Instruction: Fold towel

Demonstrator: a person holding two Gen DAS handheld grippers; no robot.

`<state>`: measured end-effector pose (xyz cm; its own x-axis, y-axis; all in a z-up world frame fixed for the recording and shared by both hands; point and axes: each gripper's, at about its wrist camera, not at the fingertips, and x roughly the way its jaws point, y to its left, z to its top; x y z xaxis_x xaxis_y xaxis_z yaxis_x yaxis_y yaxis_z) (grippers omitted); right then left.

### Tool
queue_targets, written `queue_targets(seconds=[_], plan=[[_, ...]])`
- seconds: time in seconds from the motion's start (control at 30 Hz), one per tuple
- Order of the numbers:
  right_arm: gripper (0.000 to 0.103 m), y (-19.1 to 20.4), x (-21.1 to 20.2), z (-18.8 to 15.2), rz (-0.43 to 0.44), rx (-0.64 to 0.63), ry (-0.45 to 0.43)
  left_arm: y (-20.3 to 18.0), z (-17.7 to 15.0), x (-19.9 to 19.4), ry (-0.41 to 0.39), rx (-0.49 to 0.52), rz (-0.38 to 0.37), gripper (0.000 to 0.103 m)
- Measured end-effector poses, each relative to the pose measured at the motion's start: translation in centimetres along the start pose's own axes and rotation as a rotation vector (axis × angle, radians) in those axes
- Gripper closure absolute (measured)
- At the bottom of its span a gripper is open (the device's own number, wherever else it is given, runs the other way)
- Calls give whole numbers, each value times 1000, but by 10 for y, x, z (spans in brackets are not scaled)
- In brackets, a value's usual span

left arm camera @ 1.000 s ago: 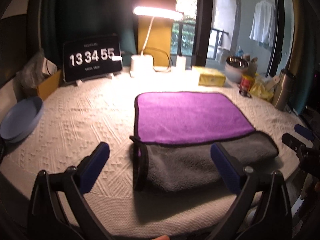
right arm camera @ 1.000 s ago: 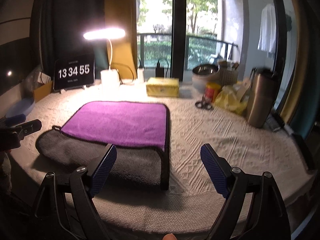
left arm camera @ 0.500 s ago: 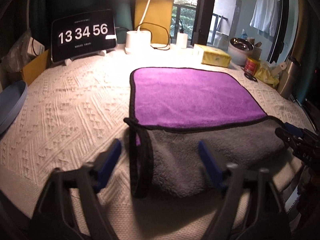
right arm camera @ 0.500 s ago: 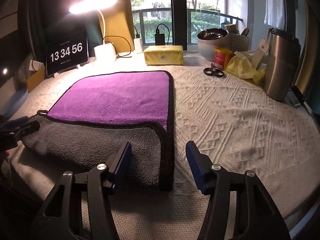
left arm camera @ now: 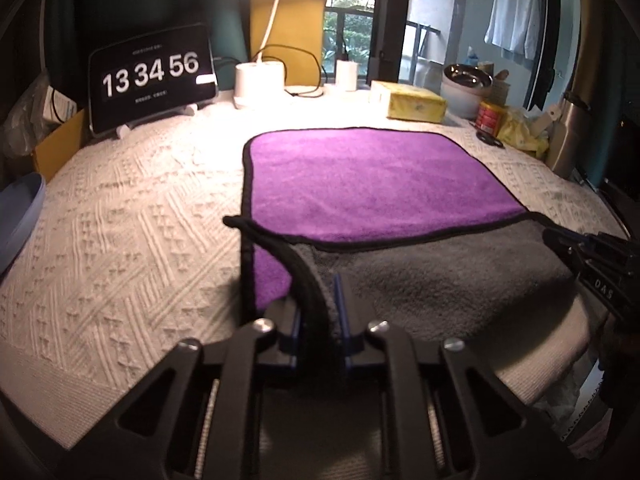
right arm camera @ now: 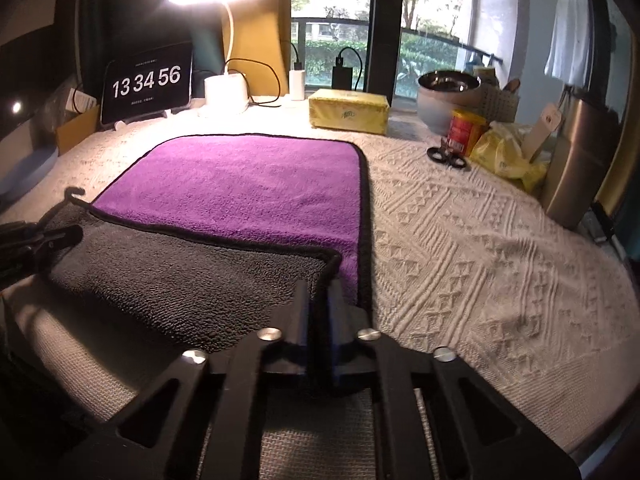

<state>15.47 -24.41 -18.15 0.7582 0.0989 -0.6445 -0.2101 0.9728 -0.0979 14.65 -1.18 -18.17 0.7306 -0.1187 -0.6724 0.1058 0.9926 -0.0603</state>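
Left gripper (left arm camera: 320,308) goes from wide open above the near edge to closed, pinching the towel (left arm camera: 372,184) at its near left corner fold. Right gripper (right arm camera: 318,304) likewise goes from wide open to closed on the near right corner. Both have moved forward and lower toward the worktop (left arm camera: 132,232); the towel now fills more of each view. The left corner edge now lifts slightly. Clock (left arm camera: 150,72) reads 13 34 56, up from 13 34 55.

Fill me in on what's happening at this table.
A person is folding a purple and grey towel with two handheld tongs. The left tongs are shut on its near left corner, the right tongs on its near right corner. The near edge is already turned over, grey side up, on the white tablecloth.
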Motion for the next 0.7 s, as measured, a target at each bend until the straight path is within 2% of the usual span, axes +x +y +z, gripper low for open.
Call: queue_targets(seconds=[0.4,0.7], plan=[[98,-1,-39,22,-14,-23,-169,-5,23,-27,-77,9,-34,92],[98,-4,-53,43,2,-30,-242,-3,46,-43,-149,17,-35,92]])
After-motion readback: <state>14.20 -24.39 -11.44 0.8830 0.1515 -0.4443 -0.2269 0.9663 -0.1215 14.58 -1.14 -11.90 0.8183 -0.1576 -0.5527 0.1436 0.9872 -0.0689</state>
